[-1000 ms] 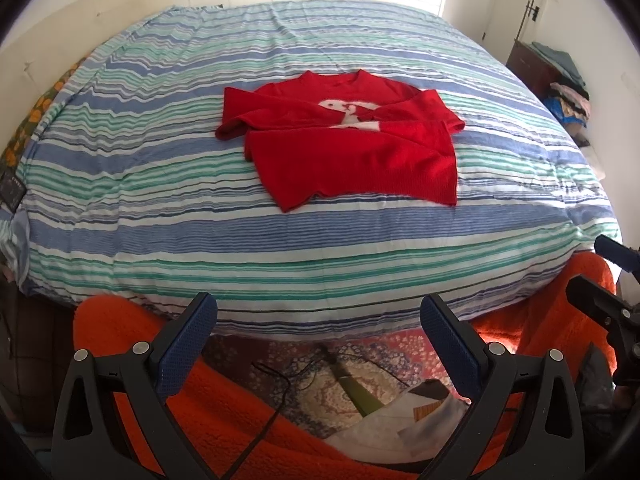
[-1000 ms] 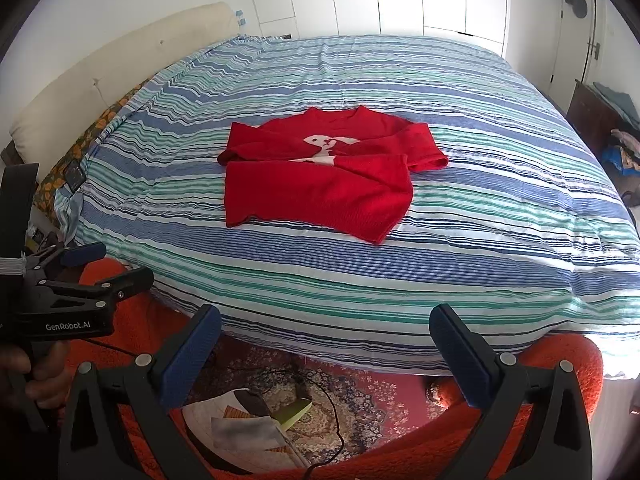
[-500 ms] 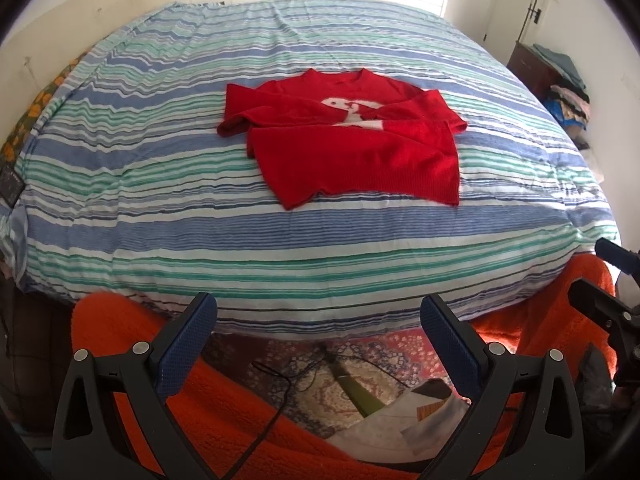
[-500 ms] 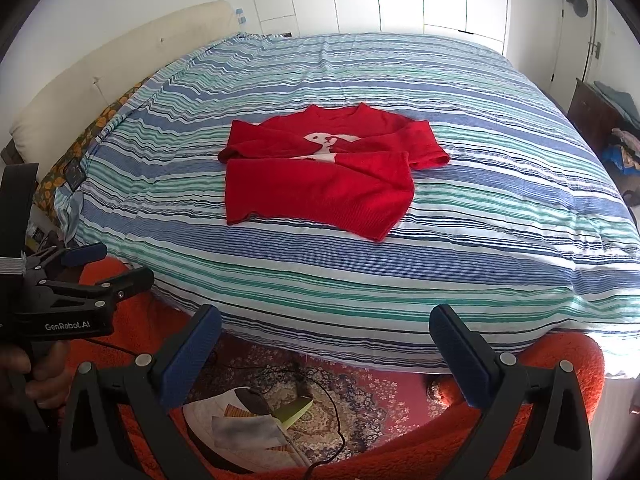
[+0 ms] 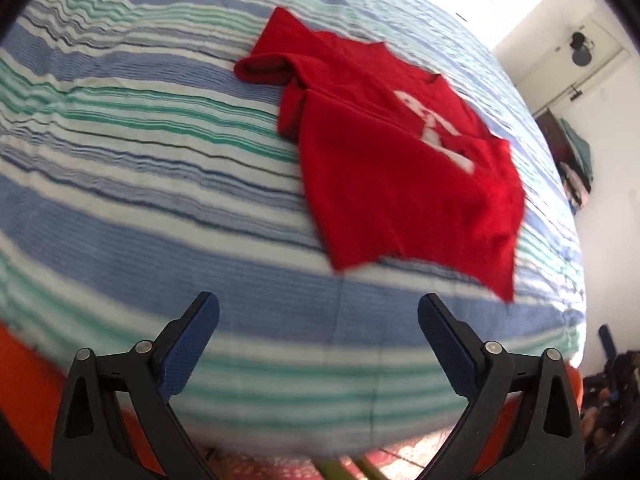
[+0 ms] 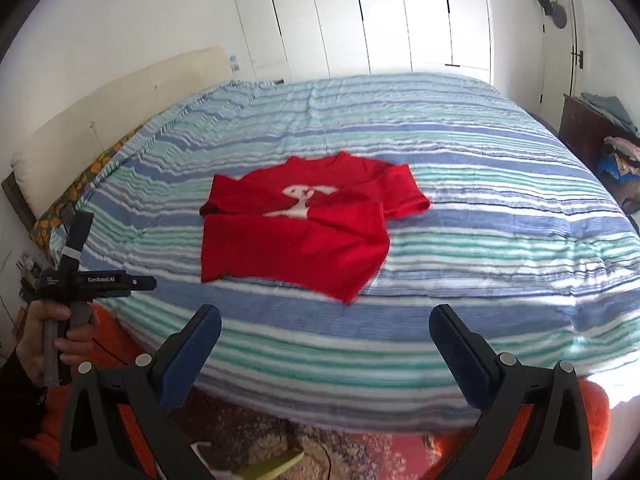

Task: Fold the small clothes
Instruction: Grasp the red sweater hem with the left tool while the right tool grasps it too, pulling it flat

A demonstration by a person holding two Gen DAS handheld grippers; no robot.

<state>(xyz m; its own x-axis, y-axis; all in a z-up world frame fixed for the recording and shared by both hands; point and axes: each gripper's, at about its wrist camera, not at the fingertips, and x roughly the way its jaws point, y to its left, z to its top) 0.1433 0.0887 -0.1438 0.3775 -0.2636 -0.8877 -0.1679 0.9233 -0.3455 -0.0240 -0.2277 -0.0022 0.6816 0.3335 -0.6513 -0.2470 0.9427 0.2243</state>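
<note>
A small red sweater (image 5: 392, 160) with a white figure on its chest lies partly folded on the striped bed cover (image 5: 120, 152); it also shows in the right wrist view (image 6: 304, 232). My left gripper (image 5: 318, 336) is open and empty, over the bed's near edge, short of the sweater's hem. My right gripper (image 6: 325, 344) is open and empty, near the bed's front edge. The left gripper body (image 6: 92, 280) shows in the right wrist view, held in a hand at the left.
The bed cover (image 6: 480, 184) has blue, green and white stripes. An orange blanket (image 6: 592, 408) hangs at the bed's foot. A patterned rug with papers (image 6: 280, 456) lies below. A dark dresser with clothes (image 6: 600, 136) stands right. White closet doors (image 6: 380, 20) are behind.
My left gripper has moved forward over the bed toward the sweater and tilted; its view is blurred. My right gripper has risen and moved slightly nearer. Both stay open.
</note>
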